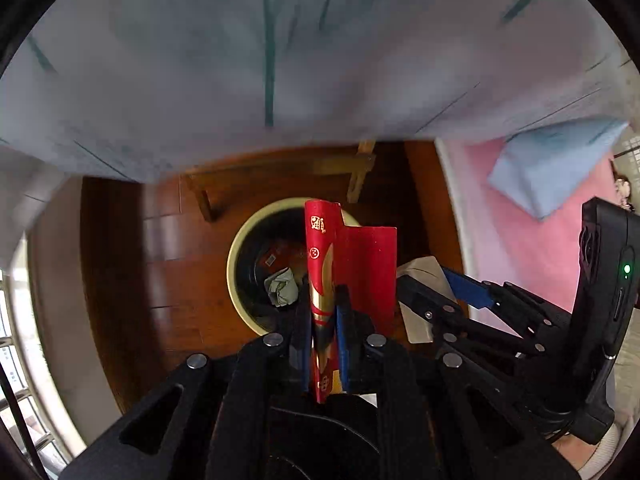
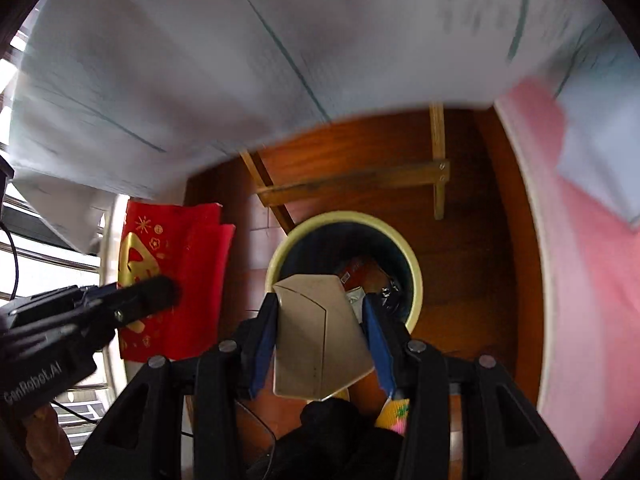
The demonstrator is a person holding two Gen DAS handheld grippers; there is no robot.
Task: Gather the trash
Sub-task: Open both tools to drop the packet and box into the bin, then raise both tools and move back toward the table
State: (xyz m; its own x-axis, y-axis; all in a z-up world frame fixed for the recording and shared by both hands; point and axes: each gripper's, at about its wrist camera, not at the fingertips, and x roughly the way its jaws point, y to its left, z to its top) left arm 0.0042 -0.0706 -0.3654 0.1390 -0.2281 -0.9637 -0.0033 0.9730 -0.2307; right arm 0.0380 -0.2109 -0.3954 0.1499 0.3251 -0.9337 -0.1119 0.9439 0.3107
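Both wrist views steeply downward, sharing the waste bin (image 1: 240, 264) below.

red envelopes (image 1: 352, 264): 1 | beige boxes (image 2: 320, 340): 1 | bins (image 2: 414, 276): 1 | claws: 2 (image 1: 324, 320) (image 2: 320, 320)

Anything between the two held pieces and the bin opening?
Nothing visible. The left gripper holds the red envelope and the right gripper the beige carton, both over the bin, whose mouth is open. The white cloth hangs further back, clear of the path.
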